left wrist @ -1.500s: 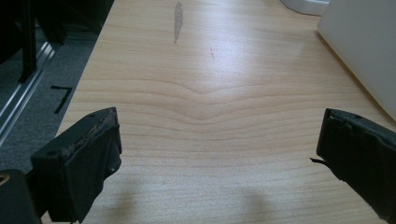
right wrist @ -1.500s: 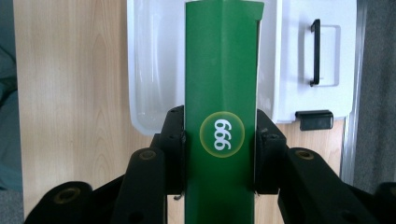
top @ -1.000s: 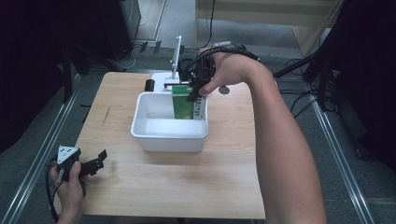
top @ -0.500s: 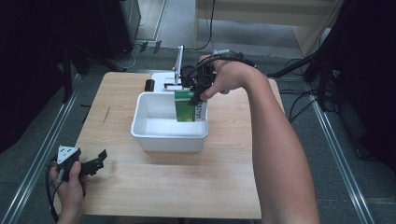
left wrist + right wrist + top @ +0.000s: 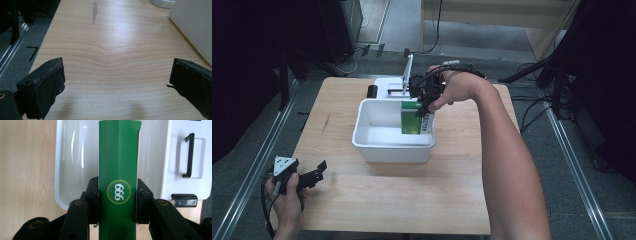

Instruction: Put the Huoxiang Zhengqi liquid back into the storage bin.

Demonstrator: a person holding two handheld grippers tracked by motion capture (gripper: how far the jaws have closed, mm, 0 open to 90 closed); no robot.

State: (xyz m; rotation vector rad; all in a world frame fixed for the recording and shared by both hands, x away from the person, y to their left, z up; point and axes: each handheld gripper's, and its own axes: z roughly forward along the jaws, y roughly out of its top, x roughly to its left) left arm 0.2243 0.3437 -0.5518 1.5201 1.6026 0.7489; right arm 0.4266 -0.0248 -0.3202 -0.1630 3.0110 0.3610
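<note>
My right gripper [image 5: 117,202] pinches green box [image 5: 411,118] partway inside white tub [image 5: 377,145]; release left; left gripper [image 5: 117,85] spread, idle.

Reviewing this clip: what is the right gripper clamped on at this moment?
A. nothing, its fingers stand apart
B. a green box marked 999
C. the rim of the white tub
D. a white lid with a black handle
B: in the right gripper view the right gripper has both black fingers pressed against the sides of the green box, held over the white tub.
</note>
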